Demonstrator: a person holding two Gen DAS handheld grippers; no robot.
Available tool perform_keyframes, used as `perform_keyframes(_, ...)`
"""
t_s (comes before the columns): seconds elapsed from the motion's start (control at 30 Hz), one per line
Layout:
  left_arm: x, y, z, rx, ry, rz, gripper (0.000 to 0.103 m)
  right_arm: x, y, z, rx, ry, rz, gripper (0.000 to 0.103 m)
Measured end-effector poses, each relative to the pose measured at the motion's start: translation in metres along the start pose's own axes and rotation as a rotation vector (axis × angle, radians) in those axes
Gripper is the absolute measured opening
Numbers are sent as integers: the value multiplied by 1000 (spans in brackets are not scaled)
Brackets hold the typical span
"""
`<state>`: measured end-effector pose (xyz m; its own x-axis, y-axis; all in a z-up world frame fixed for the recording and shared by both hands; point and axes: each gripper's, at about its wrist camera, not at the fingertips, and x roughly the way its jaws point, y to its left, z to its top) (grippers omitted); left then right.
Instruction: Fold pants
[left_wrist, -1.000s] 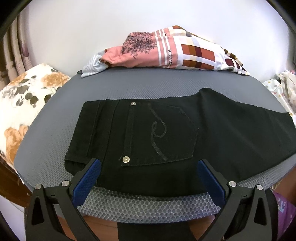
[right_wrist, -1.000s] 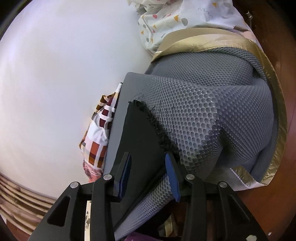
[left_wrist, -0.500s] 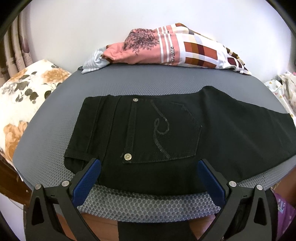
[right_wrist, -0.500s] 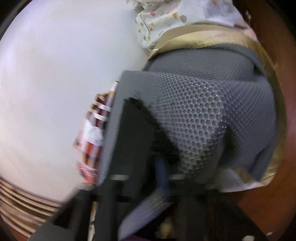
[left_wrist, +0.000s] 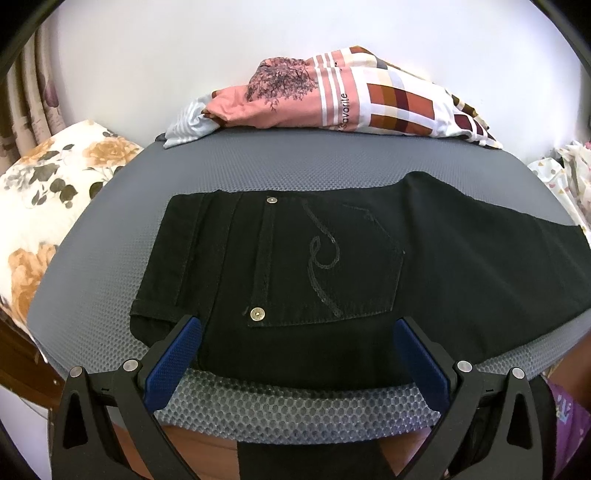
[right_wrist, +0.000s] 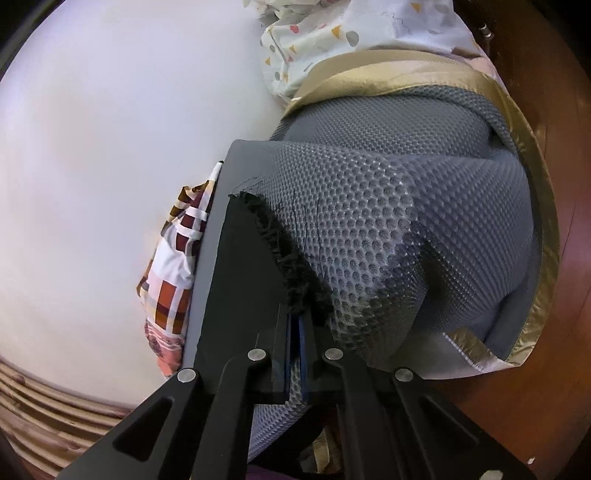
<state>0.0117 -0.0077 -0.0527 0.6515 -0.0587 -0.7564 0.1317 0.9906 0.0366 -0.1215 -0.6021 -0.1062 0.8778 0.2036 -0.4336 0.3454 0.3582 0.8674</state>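
Observation:
Black pants (left_wrist: 332, 258) lie flat on a grey mesh mat (left_wrist: 295, 173), back pocket up, waistband to the left and the leg running off to the right. My left gripper (left_wrist: 297, 325) hangs open over the pants' near edge, its blue pads (left_wrist: 173, 354) wide apart and holding nothing. In the right wrist view the pants (right_wrist: 243, 280) end in a frayed hem (right_wrist: 291, 266). My right gripper (right_wrist: 297, 321) is shut on that hem at the mat's corner (right_wrist: 388, 240). Whether mesh is pinched in with it I cannot tell.
Folded pink and checked clothes (left_wrist: 351, 99) lie at the mat's far edge against a white wall. A floral pillow (left_wrist: 48, 206) sits to the left. A white patterned cloth (right_wrist: 332, 40) and the mat's gold trim (right_wrist: 535, 184) lie right, over brown wood (right_wrist: 554, 406).
The right gripper's jaws, apart a second ago around the pants' end, have closed on the frayed hem. The left gripper and the pants under it look the same.

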Motion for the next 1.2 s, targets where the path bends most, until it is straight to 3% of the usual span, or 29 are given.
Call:
perform_keyframes(0.17,2,1,-1,-8,13,-9,103,-24,-4,15,40,-92,32,11)
perform_keyframes(0.37,2,-1,-1,2,14,-11,103,-12,-9,18,43,-30,40,23)
perform_keyframes(0.43,1,-3,-1,8,12,-9,103,-3,-11,13,57,-1,67,22)
perform_keyframes(0.6,2,-4,-2,7,17,-18,103,9,-2,6,75,7,109,30)
perform_keyframes(0.77,2,-6,-2,8,20,-29,103,28,21,6,19,-1,72,37)
perform_keyframes(0.83,0,-8,-1,17,10,-26,103,33,30,6,-14,0,41,34)
perform_keyframes(0.9,-2,-9,-1,19,4,-30,103,40,41,5,-77,15,-31,13)
perform_keyframes(0.93,-2,-9,-1,19,4,-31,103,44,42,5,-92,26,-61,10)
perform_keyframes(1.2,-7,-9,3,10,-4,-40,103,48,39,14,-52,47,-45,14)
